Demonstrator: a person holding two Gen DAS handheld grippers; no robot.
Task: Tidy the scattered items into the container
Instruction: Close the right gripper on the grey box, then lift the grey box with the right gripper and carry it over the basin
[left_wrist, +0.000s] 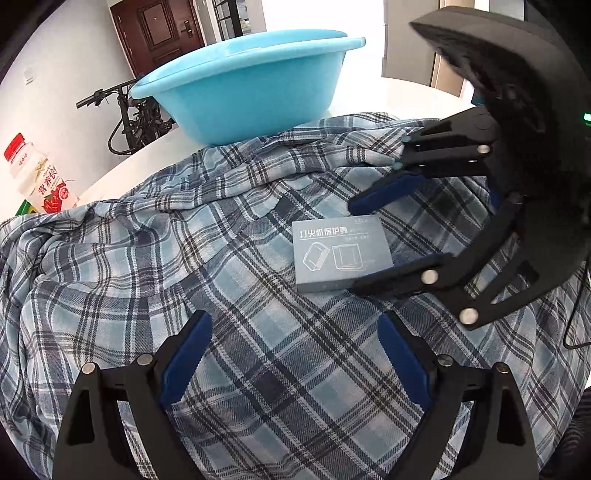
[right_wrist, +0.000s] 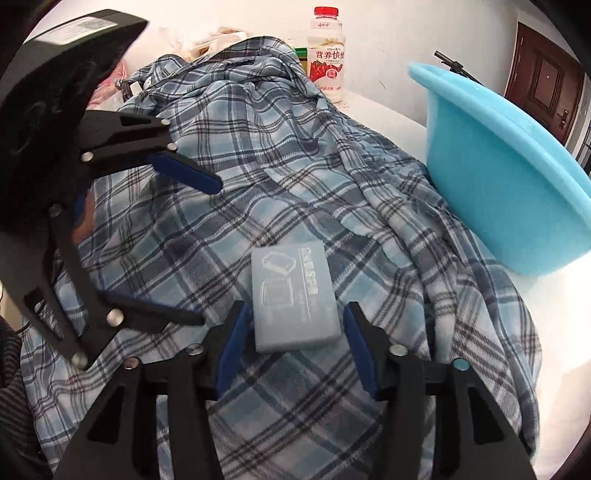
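A small grey box (left_wrist: 341, 254) with printed outlines lies flat on a crumpled blue plaid shirt (left_wrist: 221, 295). My right gripper (right_wrist: 295, 314) is open, its blue pads on either side of the box (right_wrist: 293, 301), apparently without touching it. It also shows in the left wrist view (left_wrist: 354, 247), coming in from the right. My left gripper (left_wrist: 293, 321) is open and empty, low over the shirt, short of the box. A light blue plastic basin (left_wrist: 251, 88) stands behind the shirt on the white table; in the right wrist view the basin (right_wrist: 506, 177) is at the right.
A milk drink bottle (right_wrist: 327, 55) with a red cap stands beyond the shirt (right_wrist: 277, 166); it shows at the far left in the left wrist view (left_wrist: 40, 177). Bags and small items lie at the far back left (right_wrist: 207, 40). A bicycle (left_wrist: 129, 122) and a brown door (left_wrist: 159, 33) are behind the table.
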